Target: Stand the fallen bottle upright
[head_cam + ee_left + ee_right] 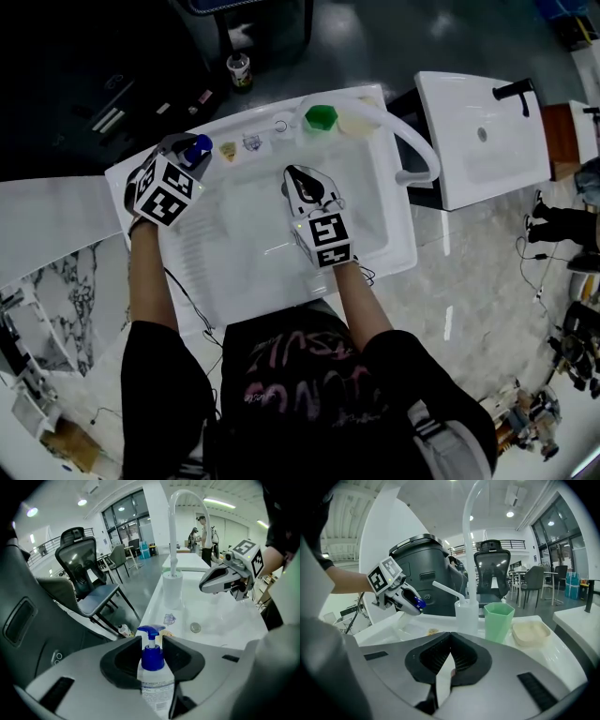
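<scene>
The bottle (pixel 152 660) is clear with a printed label and a blue pump top (pixel 200 146). My left gripper (pixel 152 641) is shut on it near the neck, with the pump end pointing away from the gripper. In the head view the left gripper (pixel 184 152) is over the back left corner of the white sink (pixel 398 253). My right gripper (pixel 302 180) hovers over the middle of the basin, apart from the bottle. Its jaws are shut with nothing between them (pixel 450 638). The right gripper view shows the left gripper (pixel 401 597) with the blue pump (pixel 420 604) at its tip.
A tall white faucet (pixel 412 141) arches over the back ledge beside a green cup (pixel 321 117) and a pale soap dish (pixel 529 633). Small items (pixel 252 142) lie on the ledge. A drain (pixel 195 627) is in the basin. Another bottle (pixel 240 70) stands on the floor behind.
</scene>
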Action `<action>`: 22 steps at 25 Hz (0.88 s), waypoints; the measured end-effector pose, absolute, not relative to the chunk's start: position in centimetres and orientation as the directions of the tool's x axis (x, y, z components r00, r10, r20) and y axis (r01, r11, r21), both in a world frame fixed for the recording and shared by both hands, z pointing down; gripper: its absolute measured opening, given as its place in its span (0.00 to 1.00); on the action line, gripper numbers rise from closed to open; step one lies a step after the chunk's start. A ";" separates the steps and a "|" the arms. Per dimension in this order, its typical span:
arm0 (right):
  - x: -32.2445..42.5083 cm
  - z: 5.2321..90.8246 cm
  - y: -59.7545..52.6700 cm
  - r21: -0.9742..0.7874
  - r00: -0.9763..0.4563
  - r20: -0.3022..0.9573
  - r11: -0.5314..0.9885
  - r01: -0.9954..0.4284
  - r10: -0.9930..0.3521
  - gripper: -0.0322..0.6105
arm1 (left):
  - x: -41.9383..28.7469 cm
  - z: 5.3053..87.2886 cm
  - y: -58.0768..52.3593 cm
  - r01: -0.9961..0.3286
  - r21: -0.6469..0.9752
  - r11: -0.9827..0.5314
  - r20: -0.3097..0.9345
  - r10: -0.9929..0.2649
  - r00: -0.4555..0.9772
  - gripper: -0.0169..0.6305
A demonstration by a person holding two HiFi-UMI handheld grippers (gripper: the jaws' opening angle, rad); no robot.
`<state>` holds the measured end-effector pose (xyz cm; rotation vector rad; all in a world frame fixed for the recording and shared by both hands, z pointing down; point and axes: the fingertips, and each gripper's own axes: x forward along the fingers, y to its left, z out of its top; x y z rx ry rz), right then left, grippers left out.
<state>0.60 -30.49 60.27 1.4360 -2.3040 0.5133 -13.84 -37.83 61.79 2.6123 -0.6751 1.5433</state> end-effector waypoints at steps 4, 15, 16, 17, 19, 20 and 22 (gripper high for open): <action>0.4 59.9 -30.2 -0.103 -0.417 0.492 0.425 -0.899 -0.764 0.07 | -14.7 59.5 -38.1 -0.457 -0.204 -0.866 0.753 -0.437 0.492 0.25; -2.9 59.5 -30.0 -0.090 -0.466 0.490 0.489 -0.868 -0.736 0.07 | -21.2 55.6 -37.0 -0.631 -0.181 -0.754 0.587 -0.598 0.546 0.26; -3.3 59.5 -30.0 -0.090 -0.473 0.490 0.497 -0.863 -0.732 0.07 | -21.6 55.5 -36.7 -0.635 -0.181 -0.751 0.582 -0.602 0.546 0.26; -3.7 59.5 -30.0 -0.089 -0.478 0.490 0.504 -0.859 -0.729 0.07 | -22.0 55.5 -36.5 -0.636 -0.184 -0.749 0.580 -0.605 0.546 0.26; -4.3 59.5 -30.0 -0.085 -0.485 0.492 0.515 -0.853 -0.723 0.07 | -22.4 55.5 -36.1 -0.637 -0.190 -0.747 0.573 -0.611 0.546 0.26; -4.6 59.5 -29.9 -0.083 -0.488 0.494 0.520 -0.850 -0.720 0.07 | -22.5 55.5 -35.9 -0.641 -0.190 -0.744 0.568 -0.615 0.546 0.26; -4.9 59.6 -29.9 -0.077 -0.492 0.497 0.528 -0.846 -0.715 0.07 | -22.9 55.5 -35.7 -0.650 -0.186 -0.737 0.559 -0.623 0.547 0.26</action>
